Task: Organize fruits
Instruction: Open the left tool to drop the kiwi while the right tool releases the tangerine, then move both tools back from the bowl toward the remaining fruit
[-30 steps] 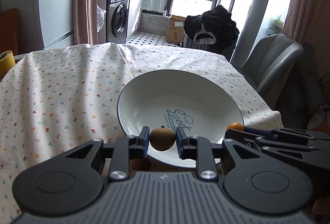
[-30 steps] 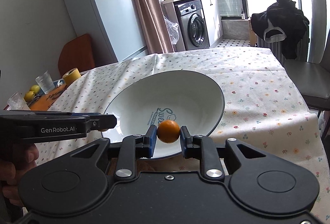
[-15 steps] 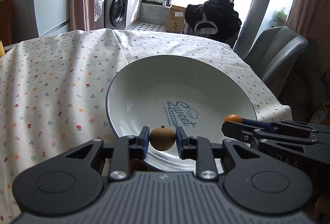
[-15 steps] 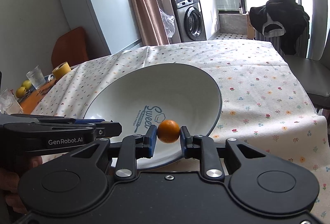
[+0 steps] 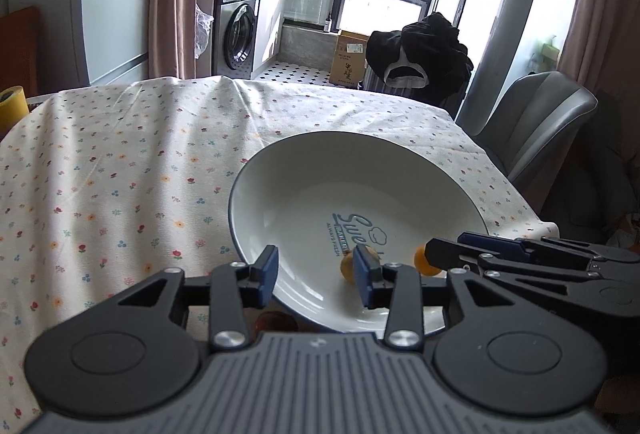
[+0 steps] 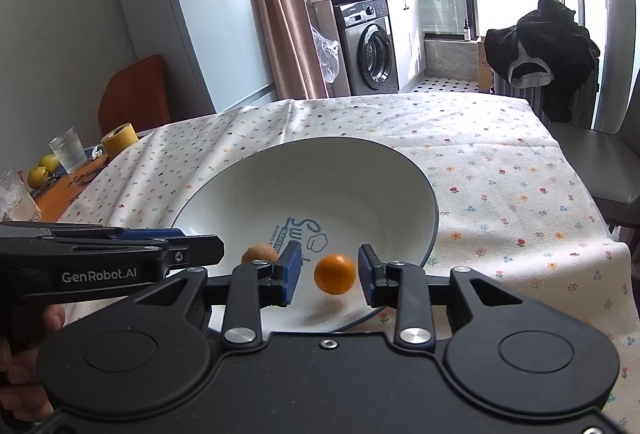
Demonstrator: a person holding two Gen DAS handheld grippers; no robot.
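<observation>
A white bowl with blue lettering sits on the floral tablecloth. My left gripper stands open over the bowl's near rim. A small brown fruit lies inside the bowl, partly hidden by a fingertip. My right gripper is open too, and a small orange sits between its fingers, touching neither. In the left wrist view the right gripper reaches in from the right. In the right wrist view the left gripper reaches in from the left.
A grey chair stands at the table's right edge. A yellow tape roll, drinking glasses and yellow fruits sit at the far left. A dark round thing lies under the left gripper by the bowl.
Both grippers have opened. The brown fruit dropped out of the left one into the bowl, and the orange left the right one's grip.
</observation>
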